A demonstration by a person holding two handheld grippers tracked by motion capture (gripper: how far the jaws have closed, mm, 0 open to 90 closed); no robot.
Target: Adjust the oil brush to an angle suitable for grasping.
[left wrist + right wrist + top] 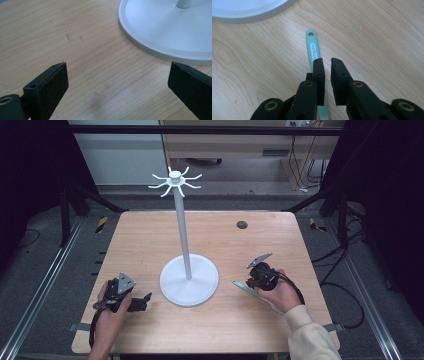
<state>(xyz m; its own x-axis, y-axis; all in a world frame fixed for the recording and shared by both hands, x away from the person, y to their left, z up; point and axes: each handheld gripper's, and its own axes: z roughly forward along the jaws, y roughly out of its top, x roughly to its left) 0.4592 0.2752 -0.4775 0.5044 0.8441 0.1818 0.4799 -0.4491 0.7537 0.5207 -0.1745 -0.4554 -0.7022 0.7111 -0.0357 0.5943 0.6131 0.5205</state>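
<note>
A white stand has a round base (175, 289), a tall pole (182, 230) and a crown of hooks (175, 180) at the top. It stands mid-table. To the right of the base a teal utensil handle (313, 47) with a hanging hole lies flat on the wood (243, 287). My right gripper (327, 60) hovers over it with a narrow gap between its jaws. The handle runs under the left jaw, and nothing is pinched. My left gripper (118, 65) rests low on the table left of the base (162, 30), jaws spread wide around bare wood.
The wooden table (150, 240) has a dark round grommet (242, 224) at the back right. Dark frame posts and cables surround the table on the floor. A person's hands hold both grippers near the front edge.
</note>
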